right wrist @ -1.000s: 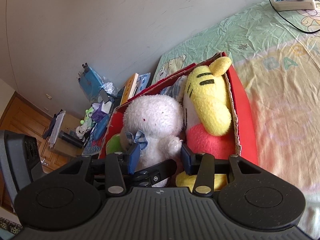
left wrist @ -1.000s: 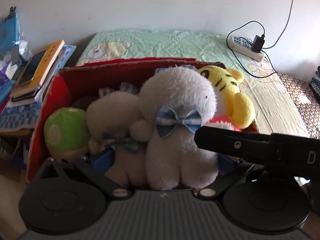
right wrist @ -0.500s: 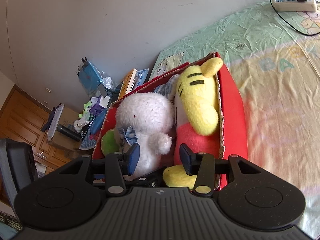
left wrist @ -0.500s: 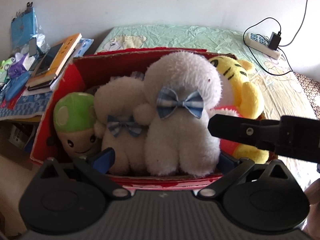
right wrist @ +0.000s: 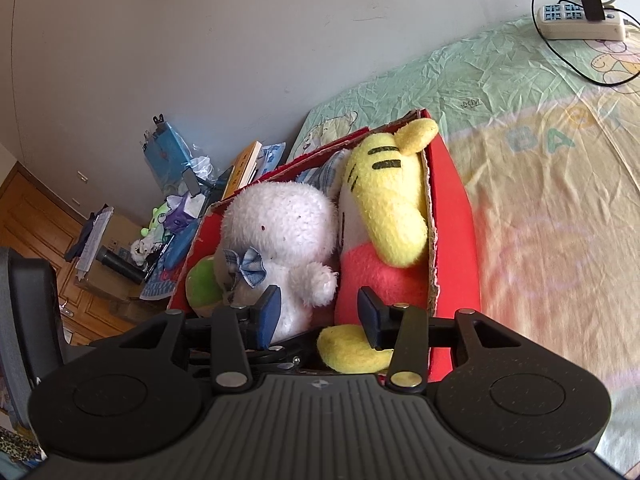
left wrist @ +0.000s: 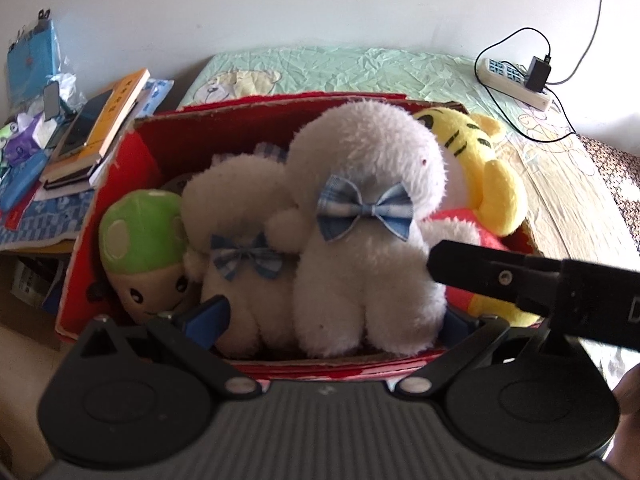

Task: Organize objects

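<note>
A red cardboard box [left wrist: 224, 116] [right wrist: 452, 208] on the bed holds several plush toys. They are a large white one with a blue bow [left wrist: 368, 184] [right wrist: 280, 224], a smaller white one [left wrist: 236, 200], a green mushroom [left wrist: 140, 228] [right wrist: 202, 280] and a yellow tiger [left wrist: 472, 148] [right wrist: 384, 192]. My left gripper [left wrist: 336, 316] stands wide open at the box's front edge, before the two white toys. My right gripper [right wrist: 320, 316] hovers at the box's near end with its jaws closing. Its pads press on nothing; the white toy's side and the tiger's red body lie just beyond the gap. One of its fingers [left wrist: 500, 276] crosses the left wrist view.
The bed [left wrist: 360, 68] [right wrist: 540, 160] stretches right of the box, with a power strip [left wrist: 516, 80] [right wrist: 580, 20] and cables by the wall. Left of the box, stacked books [left wrist: 100, 120] and clutter cover a low stand. A wooden door [right wrist: 32, 220] is far left.
Both views have drawn back a little from the box; its front edge now shows in the left wrist view. The toys have kept their places.
</note>
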Action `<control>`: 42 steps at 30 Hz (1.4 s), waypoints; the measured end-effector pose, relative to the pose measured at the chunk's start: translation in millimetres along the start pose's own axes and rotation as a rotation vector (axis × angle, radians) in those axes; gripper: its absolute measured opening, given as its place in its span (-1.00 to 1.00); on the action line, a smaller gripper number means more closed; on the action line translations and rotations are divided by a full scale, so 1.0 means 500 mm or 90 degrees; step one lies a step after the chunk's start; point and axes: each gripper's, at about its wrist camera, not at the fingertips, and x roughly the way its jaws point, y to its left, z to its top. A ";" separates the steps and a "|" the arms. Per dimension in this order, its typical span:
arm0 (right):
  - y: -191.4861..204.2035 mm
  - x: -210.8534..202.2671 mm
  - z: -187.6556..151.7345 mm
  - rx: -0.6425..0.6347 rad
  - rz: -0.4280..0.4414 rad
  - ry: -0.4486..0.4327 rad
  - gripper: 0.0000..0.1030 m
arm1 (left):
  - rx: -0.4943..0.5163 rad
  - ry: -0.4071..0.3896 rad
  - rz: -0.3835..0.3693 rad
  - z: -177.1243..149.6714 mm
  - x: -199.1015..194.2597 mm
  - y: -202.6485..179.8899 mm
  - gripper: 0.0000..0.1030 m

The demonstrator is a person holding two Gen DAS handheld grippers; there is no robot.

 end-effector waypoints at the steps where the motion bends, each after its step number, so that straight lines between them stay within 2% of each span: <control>1: 0.000 -0.006 0.000 0.008 -0.004 -0.004 -0.13 | 0.004 0.002 0.003 0.002 -0.004 0.002 0.99; 6: 0.021 -0.048 -0.010 -0.015 -0.070 -0.037 -0.04 | 0.037 -0.003 0.021 0.003 -0.034 0.005 0.99; 10: 0.020 -0.088 -0.025 0.005 -0.111 -0.070 0.05 | 0.074 -0.021 0.027 0.003 -0.066 -0.001 0.99; 14: 0.037 -0.124 -0.040 -0.018 -0.248 -0.129 0.23 | 0.111 -0.049 0.009 -0.001 -0.110 -0.022 0.99; 17: 0.038 -0.148 -0.044 -0.025 -0.350 -0.147 0.36 | 0.145 -0.067 -0.021 -0.004 -0.142 -0.061 0.99; 18: 0.038 -0.148 -0.044 -0.025 -0.350 -0.147 0.42 | 0.161 -0.077 -0.033 -0.006 -0.153 -0.079 0.99; 20: 0.026 -0.175 -0.047 -0.015 -0.424 -0.169 0.50 | 0.187 -0.095 -0.039 -0.013 -0.165 -0.112 0.99; 21: 0.019 -0.182 -0.050 -0.009 -0.443 -0.172 0.53 | 0.198 -0.100 -0.038 -0.017 -0.166 -0.127 0.99; 24: -0.004 -0.201 -0.054 0.008 -0.486 -0.163 0.61 | 0.212 -0.088 -0.046 -0.025 -0.159 -0.165 0.99; 26: -0.017 -0.211 -0.056 0.013 -0.501 -0.154 0.62 | 0.214 -0.079 -0.050 -0.026 -0.154 -0.186 0.99; 34: -0.050 -0.249 -0.062 -0.005 -0.498 -0.131 0.62 | 0.202 -0.073 -0.005 -0.048 -0.154 -0.251 0.99; 42: -0.045 -0.248 -0.056 -0.073 -0.448 -0.104 0.62 | 0.122 -0.057 0.045 -0.057 -0.153 -0.241 0.99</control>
